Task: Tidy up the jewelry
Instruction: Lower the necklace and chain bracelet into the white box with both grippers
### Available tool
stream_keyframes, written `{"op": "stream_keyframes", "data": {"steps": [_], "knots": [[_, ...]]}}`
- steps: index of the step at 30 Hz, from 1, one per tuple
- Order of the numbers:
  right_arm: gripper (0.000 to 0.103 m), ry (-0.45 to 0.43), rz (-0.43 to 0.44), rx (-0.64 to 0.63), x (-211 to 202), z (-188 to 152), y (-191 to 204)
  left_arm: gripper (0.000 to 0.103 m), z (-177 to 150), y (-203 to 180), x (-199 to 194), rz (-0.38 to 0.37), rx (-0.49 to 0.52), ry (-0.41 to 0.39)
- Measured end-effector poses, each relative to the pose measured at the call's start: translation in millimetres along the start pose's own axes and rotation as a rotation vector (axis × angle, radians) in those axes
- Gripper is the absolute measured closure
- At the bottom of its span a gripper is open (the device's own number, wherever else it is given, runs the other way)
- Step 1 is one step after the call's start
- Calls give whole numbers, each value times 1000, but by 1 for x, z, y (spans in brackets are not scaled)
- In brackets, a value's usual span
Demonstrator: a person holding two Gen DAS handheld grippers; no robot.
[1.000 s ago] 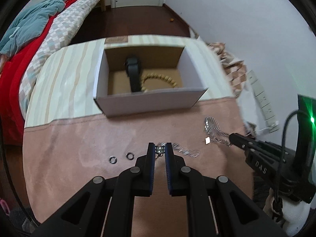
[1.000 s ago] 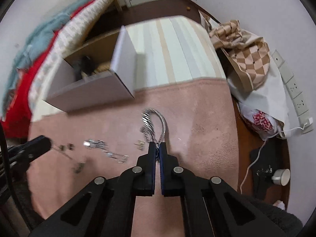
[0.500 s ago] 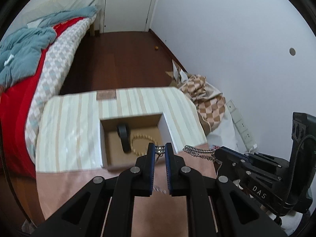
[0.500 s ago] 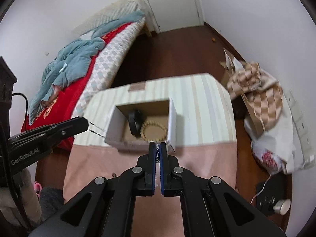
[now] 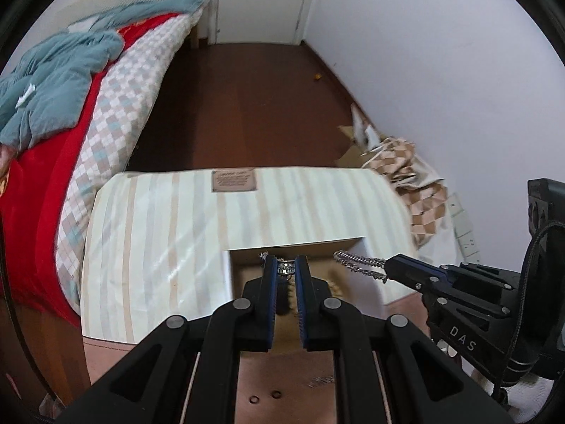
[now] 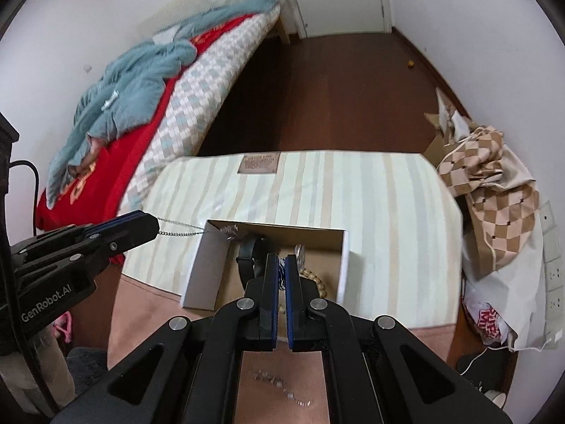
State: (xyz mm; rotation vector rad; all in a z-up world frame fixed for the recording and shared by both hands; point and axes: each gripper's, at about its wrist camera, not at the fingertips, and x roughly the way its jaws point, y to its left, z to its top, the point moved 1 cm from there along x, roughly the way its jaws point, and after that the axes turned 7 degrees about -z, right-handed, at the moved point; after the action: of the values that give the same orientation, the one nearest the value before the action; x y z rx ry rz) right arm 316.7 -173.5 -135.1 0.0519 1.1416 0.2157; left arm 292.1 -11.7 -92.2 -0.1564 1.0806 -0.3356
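My left gripper [image 5: 283, 269] is shut on a thin silver necklace [image 5: 286, 267], held over the open cardboard box [image 6: 343, 259]; the chain [image 6: 180, 229] hangs from it toward the box's left corner. My right gripper [image 6: 281, 266] is shut on a thick silver chain bracelet [image 5: 360, 264], also above the box. Inside the box lie a black watch [image 6: 249, 252] and a wooden bead bracelet [image 6: 316, 279]. Two small rings [image 5: 265, 396] and a silver chain [image 6: 280, 385] lie on the pink cloth below.
The box sits on a striped cream mattress pad [image 6: 370, 190]. A bed with red and teal covers [image 5: 63, 81] stands at the left. A checkered bag [image 6: 491, 183] and wall sockets [image 6: 551, 247] are at the right. Brown floor [image 5: 247, 102] lies beyond.
Both grippers have risen from the pink cloth with their chains and moved forward over the box. The box now sits right under the fingertips.
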Motion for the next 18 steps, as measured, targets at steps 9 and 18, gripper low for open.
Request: {"op": "stream_keyframes", "data": {"steps": [9,18], "knots": [[100,85,-52,-31,63,27,-1,93,8,36,51,38,-67,117],[68,148,-118,-29,77,27,-9,87,11,37,50,121,-65,99]]}}
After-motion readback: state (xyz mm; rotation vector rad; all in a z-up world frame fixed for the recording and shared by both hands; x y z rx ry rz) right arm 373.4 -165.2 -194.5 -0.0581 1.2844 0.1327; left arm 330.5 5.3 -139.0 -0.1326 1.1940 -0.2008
